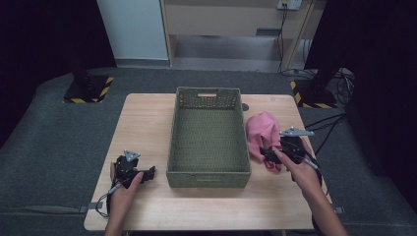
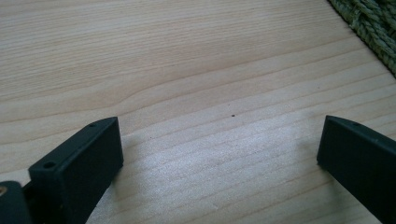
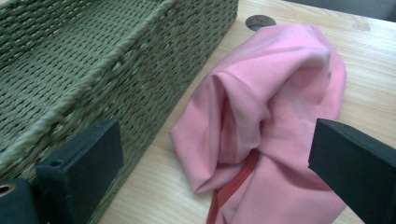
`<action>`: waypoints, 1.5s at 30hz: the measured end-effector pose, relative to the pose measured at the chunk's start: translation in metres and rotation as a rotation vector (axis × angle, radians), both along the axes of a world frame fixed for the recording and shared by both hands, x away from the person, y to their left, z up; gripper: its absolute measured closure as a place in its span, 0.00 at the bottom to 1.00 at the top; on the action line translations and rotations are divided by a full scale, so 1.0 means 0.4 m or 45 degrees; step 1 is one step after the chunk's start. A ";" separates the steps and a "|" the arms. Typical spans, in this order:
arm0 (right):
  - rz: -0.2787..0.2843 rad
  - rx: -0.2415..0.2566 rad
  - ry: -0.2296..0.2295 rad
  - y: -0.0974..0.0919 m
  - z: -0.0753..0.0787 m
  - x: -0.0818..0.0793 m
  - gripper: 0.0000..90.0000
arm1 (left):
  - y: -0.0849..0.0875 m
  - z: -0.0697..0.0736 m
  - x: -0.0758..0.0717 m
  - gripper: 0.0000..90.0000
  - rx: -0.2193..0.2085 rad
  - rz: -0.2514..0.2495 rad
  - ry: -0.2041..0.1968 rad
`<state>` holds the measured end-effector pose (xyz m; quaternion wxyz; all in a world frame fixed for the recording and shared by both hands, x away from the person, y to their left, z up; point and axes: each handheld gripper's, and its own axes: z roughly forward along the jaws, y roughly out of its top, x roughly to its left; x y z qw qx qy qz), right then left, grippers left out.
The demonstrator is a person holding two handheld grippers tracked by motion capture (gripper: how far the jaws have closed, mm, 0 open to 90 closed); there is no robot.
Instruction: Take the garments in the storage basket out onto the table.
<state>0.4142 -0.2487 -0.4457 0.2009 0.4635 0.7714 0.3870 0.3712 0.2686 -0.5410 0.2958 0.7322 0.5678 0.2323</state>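
Pink cloth (image 1: 261, 133) lies crumpled on the wooden bench (image 1: 147, 123) just beside the right wall of the green woven basket (image 1: 208, 172), which stands empty at the middle of the bench. Right gripper (image 1: 273, 158) hovers at the cloth's near edge, close to the basket's right front corner, its jaws spread wide with the pink folds and a red trim between them. Left gripper (image 1: 147, 173) rests near the basket's left front corner, jaws likewise spread over bare wood.
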 end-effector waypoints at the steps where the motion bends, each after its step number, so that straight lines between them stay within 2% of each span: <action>1: 0.002 -0.002 0.000 0.001 0.000 -0.003 0.03 | 0.000 0.000 0.000 0.00 0.000 0.000 0.000; 8: 0.023 -0.009 -0.005 0.006 -0.011 -0.027 0.03 | 0.000 0.000 0.000 0.00 0.000 0.000 0.000; 45: 0.110 -0.002 0.067 0.032 -0.128 -0.161 0.05 | 0.000 0.000 0.000 0.00 0.000 0.002 -0.001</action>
